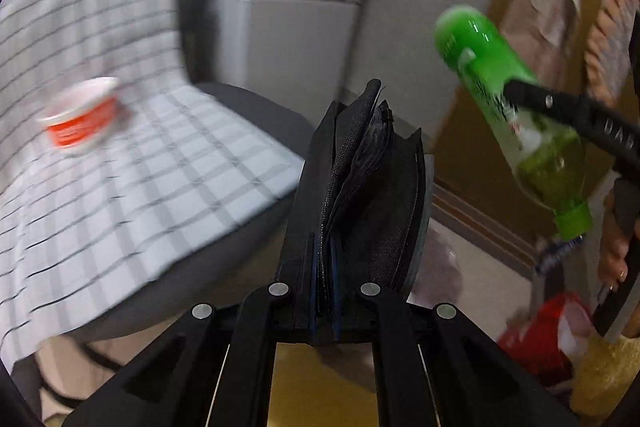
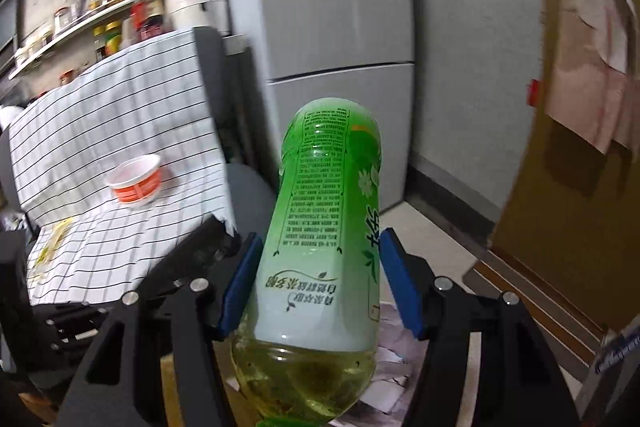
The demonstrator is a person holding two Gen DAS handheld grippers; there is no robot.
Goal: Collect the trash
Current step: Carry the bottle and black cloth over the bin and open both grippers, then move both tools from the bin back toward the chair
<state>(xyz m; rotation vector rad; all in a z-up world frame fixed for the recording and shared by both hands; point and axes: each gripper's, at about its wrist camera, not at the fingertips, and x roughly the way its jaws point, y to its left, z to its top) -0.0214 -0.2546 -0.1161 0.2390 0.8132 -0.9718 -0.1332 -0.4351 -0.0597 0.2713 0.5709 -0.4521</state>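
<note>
The left gripper [image 1: 370, 147] has its jaws closed almost fully on a black folded item [image 1: 360, 187], apparently a wallet or a folded bag; its identity cannot be confirmed. The right gripper [image 2: 320, 259] stands about half open, its blue pads [image 2: 240, 279] pressed against both sides of a green tea bottle [image 2: 324, 247]. The bottle is inverted, cap end toward the camera, with a little yellowish liquid near the neck. In the left wrist view the same bottle [image 1: 504, 107] appears at 2 o'clock, tilted, cap toward 5 o'clock. A white and orange paper cup [image 2: 136, 179] lies at 9 o'clock on a checked cloth [image 2: 120, 131] draped over a dark chair [image 1: 248, 107]. A grey refrigerator [image 2: 340, 27] stands at 12 o'clock.
</note>
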